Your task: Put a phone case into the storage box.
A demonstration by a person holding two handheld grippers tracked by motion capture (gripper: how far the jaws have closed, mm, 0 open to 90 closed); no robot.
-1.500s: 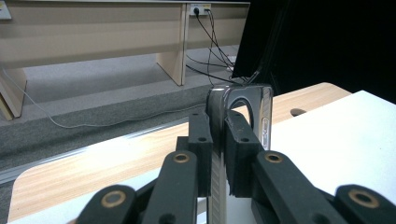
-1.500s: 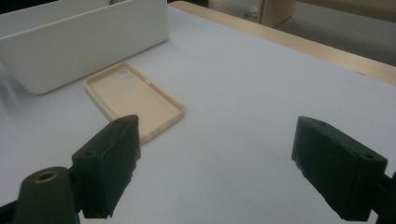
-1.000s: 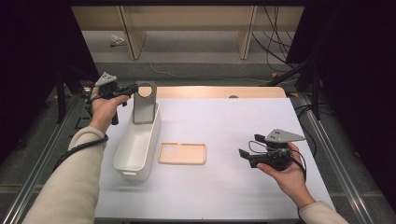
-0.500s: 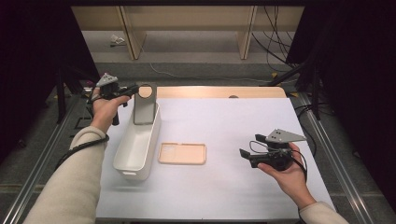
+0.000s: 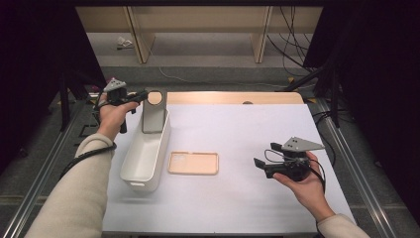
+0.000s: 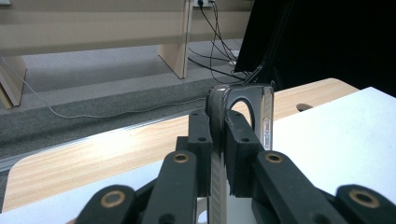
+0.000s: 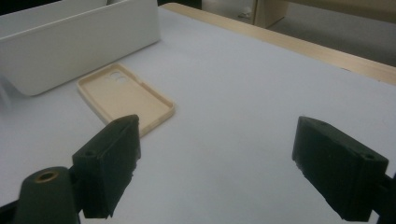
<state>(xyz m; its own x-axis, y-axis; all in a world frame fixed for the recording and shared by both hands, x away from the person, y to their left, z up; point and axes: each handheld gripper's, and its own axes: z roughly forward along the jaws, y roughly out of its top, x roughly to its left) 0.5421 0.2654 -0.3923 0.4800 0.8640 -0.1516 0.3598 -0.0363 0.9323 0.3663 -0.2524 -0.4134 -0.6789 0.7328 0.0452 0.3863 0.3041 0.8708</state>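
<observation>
Readable text: none in any view.
Phone [image 5: 152, 113], held upright at the far left: no brand, number or label legible on its back or edge.
Phone case [image 5: 193, 163], flat at the middle of the worktop: plain, no printing.
White bin [image 5: 144, 153], at the left: plain walls, no label.
Worktop [image 5: 237, 198]: bare white surface, no markings or signs.
Grey plates on the two grippers: no lettering that can be made out.
</observation>
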